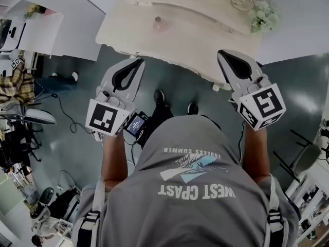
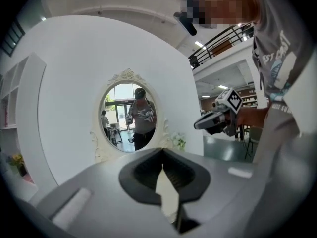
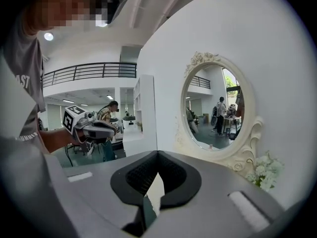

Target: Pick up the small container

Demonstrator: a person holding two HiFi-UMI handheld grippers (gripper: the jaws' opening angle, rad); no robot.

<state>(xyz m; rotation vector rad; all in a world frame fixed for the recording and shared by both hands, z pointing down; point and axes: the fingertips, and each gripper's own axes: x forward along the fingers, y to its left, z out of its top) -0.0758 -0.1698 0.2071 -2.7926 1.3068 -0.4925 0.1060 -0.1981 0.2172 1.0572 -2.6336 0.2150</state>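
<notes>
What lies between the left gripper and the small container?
Only bare tabletop, per the head view, separates the left gripper from the small container.

**Table ahead, a gripper to each side**

The dressing table [image 1: 195,40] stands in front of the person, against the wall. The small container [image 1: 158,20] sits on its top, left of the middle and well apart from the flowers [image 1: 265,15] at the back right corner. The mirror [image 3: 218,105] rises at the table's back, with the flowers at its lower right. The left gripper [image 1: 138,60] and right gripper [image 1: 221,53] hang at the table's near edge, one to each side. The person's shoes [image 1: 160,96] are on the floor between them.
</notes>
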